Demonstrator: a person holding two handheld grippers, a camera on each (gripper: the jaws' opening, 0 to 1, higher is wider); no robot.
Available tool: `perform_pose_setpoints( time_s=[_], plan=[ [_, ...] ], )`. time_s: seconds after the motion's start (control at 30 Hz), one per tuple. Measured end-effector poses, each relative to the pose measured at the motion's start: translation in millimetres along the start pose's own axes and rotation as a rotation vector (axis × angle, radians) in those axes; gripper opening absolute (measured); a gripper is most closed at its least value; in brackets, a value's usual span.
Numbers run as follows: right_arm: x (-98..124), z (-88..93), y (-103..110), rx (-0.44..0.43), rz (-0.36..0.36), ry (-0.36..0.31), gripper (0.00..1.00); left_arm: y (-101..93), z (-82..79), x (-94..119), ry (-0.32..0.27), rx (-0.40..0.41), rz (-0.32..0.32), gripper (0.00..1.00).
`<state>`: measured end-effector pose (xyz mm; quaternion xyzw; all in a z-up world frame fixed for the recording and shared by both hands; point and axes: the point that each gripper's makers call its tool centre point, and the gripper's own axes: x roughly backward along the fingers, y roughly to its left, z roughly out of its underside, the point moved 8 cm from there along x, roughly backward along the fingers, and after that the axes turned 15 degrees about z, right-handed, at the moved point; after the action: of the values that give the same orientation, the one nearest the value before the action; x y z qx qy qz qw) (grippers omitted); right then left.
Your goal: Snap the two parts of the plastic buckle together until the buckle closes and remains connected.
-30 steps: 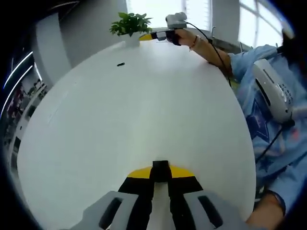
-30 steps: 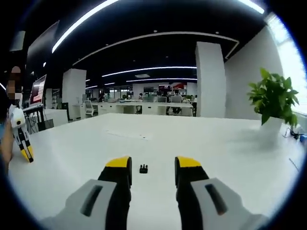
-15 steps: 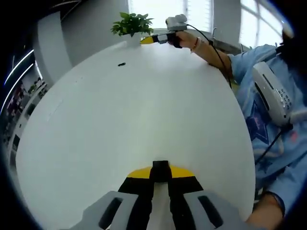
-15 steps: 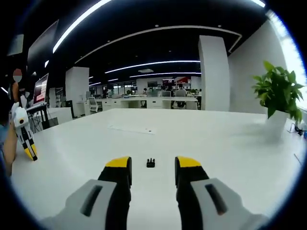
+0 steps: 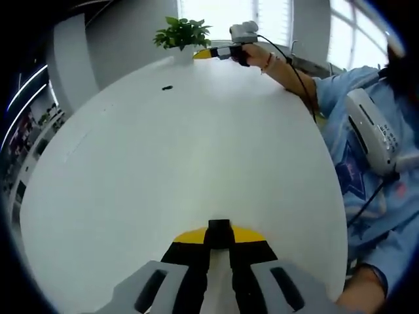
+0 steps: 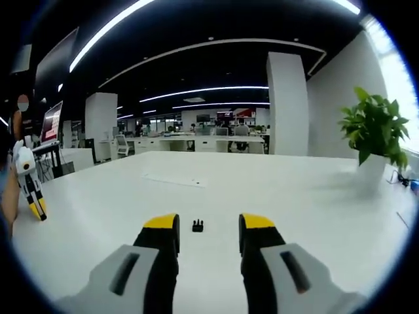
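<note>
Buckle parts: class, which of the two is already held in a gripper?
The one clamped in the shut left gripper, a black buckle part. The other part lies loose on the table, ahead of the open right gripper.

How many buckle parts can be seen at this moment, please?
2: one buckle part is clamped between the left gripper's jaws; the other buckle part lies on the white table, ahead of the open right gripper.
</note>
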<state>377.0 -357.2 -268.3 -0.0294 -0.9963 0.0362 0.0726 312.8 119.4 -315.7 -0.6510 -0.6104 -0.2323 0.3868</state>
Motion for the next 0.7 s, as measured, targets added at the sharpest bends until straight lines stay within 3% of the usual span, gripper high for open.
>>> perform_pose_setpoints(
  time_s=[0.37,0.7],
  plan=[
    [7.5,-21.0,-11.6,-0.029,0.014,-0.084,0.39,-1.1,-0.8,-1.3,-0.007,0.009,0.004,0.10],
    [-9.0,-38.4,2.8,0.060,-0.029,-0.054,0.38,-1.6,1.0,-1.1,-0.010,0.020,0.006,0.10]
  ],
)
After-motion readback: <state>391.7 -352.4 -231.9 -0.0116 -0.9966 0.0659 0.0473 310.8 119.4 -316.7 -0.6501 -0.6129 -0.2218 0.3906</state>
